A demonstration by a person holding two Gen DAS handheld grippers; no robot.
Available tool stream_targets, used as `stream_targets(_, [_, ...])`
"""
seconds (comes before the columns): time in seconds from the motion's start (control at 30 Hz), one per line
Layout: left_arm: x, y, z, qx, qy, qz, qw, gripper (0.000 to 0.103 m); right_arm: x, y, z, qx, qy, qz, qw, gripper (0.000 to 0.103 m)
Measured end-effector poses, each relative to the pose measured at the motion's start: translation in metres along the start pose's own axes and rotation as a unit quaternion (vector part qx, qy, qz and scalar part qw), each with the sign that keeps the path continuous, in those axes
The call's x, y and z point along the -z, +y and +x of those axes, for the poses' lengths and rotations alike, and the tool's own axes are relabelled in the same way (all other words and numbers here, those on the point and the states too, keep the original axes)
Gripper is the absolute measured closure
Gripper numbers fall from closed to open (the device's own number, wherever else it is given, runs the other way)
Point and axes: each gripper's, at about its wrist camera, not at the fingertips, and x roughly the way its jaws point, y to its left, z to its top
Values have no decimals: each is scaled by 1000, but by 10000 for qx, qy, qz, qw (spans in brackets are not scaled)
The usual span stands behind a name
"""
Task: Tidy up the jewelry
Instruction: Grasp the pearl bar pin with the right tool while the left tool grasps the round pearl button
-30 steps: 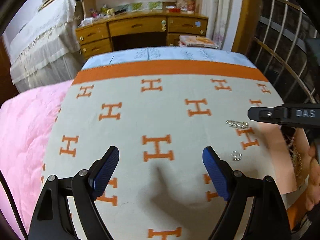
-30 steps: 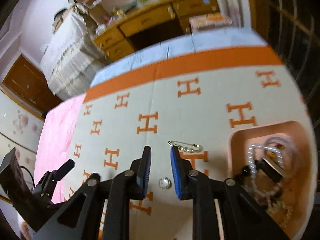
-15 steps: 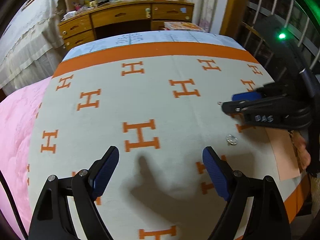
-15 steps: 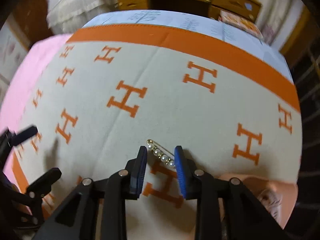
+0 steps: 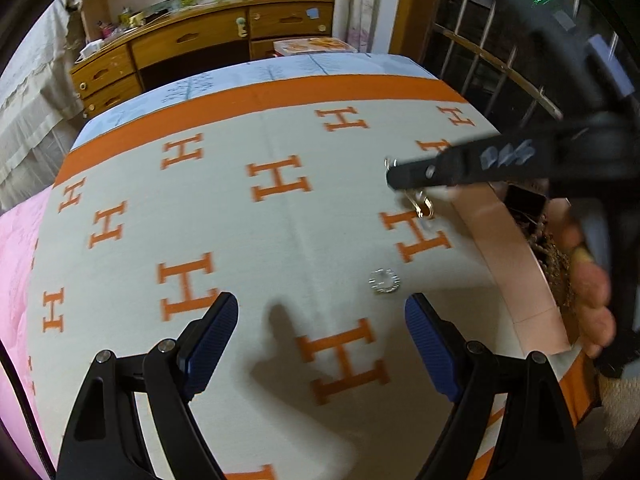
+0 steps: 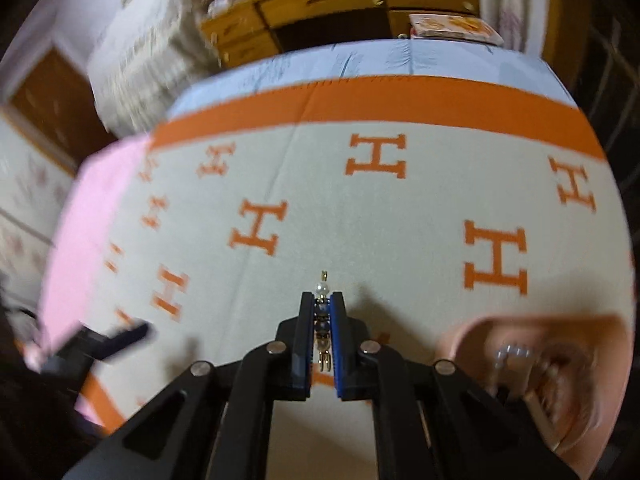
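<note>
While the left gripper (image 5: pixel 320 332) hangs over the blanket (image 5: pixel 248 240) with its blue-padded fingers (image 5: pixel 208 340) spread wide and nothing between them, the rest of the scene spreads out to its right. At the far left of the left wrist view a pink quilt (image 5: pixel 16 248) borders the cream blanket, which is printed with orange H shapes and edged by an orange band. Behind the bed stands a wooden desk (image 5: pixel 192 48) with drawers. Moving right, a small round sparkling brooch (image 5: pixel 384 281) lies flat on the blanket just ahead of the left gripper's right finger. Further right, the right gripper (image 5: pixel 396 178) reaches in from the edge of the frame, its tips closed on a gold pearl pin (image 5: pixel 420 204) that hangs below them, above the blanket. Just beside it sits a pink tray (image 5: pixel 512 264) holding a tangle of chains and beads, with the person's hand (image 5: pixel 592 292) at its far side.

In the right wrist view, blurred at the left, the left gripper (image 6: pixel 116 340) shows low over the blanket (image 6: pixel 360 220). At centre the right gripper (image 6: pixel 322 312) clamps the pearl pin (image 6: pixel 322 320) lengthwise between its pads, one pearl poking out past the tips. The pink tray (image 6: pixel 472 332) sits at the lower right, its contents too blurred to tell apart.
</note>
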Motion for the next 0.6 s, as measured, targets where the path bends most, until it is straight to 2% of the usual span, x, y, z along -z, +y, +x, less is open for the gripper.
stream_targets(0.17, [-5,-16,9,-108,131,-305,9994,19,11,-15,-41,-373,-672,506,9958,96])
stream_targets(0.27, [-7,-31,12,-332,107,-313,9989,23,20,-22,-68,-544,-1045,630,9910,96])
stream_targets(0.33, [-9,-43,18,-555,156,-257,9980,37,28,-28,-84,-668,-1227,691,9878,96])
stream_targets(0.4, [-9,-50,28,-637,339,-271,9970,43,32,-32,-95,-744,-1366,731,9851,96])
stream_targets(0.6, [-8,-58,31,-897,190,-390,9950,50,45,-45,-118,-924,-1636,893,9781,96])
